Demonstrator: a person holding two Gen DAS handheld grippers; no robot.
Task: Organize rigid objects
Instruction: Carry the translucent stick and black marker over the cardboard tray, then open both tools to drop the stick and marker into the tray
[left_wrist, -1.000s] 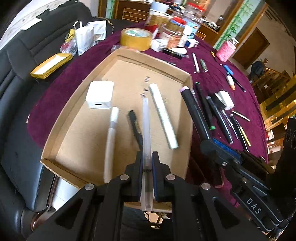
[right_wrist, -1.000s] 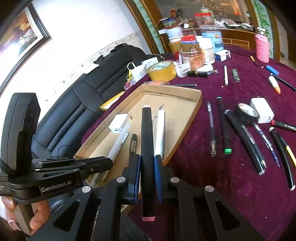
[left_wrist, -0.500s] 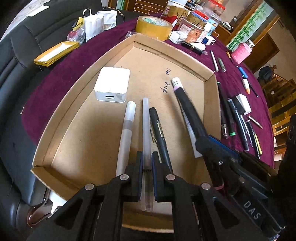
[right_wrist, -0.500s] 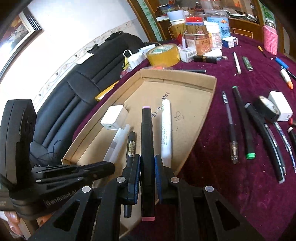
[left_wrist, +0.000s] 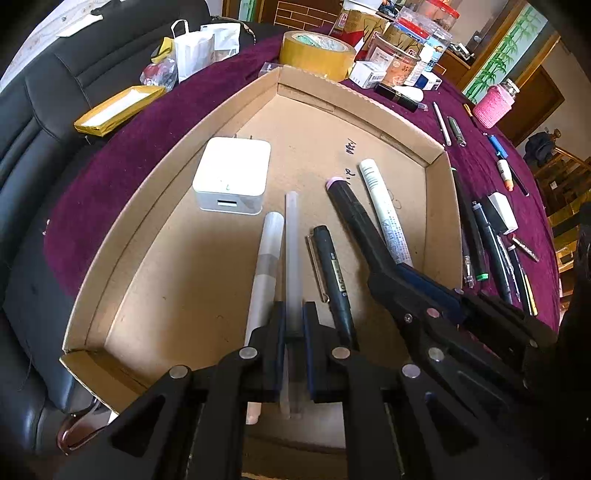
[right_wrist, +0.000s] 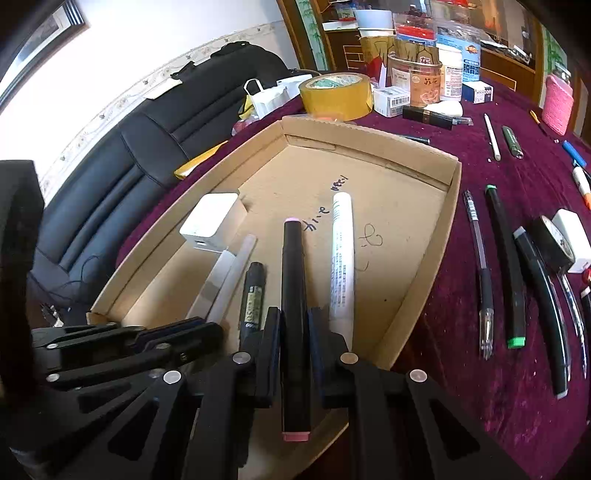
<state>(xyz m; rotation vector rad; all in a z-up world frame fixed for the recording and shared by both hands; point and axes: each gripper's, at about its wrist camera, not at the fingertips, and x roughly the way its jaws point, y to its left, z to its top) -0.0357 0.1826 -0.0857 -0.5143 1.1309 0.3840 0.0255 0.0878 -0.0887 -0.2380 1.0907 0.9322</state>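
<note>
While both are hanging low over the cardboard tray (left_wrist: 437, 192), left gripper (left_wrist: 293, 325) clamping a clear stick (left_wrist: 291, 236), right gripper (right_wrist: 293, 328) clamping a black marker (right_wrist: 291, 266), white charger (left_wrist: 232, 179) sitting further in, loose pens (right_wrist: 506, 266) lying on purple cloth beyond.

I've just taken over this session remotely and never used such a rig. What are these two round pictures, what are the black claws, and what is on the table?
Each picture comes from a fisheye camera on a hand-held two-finger gripper, looking along its fingers; a person carries one in each hand. In the left wrist view, the left gripper is shut on a translucent white stick. In the right wrist view, the right gripper is shut on a black marker with pink ends. Both hang over a shallow brown cardboard tray on a purple tablecloth. In the tray lie a white square charger, a black pen and a white printed tube. More pens lie outside on the cloth.
</note>
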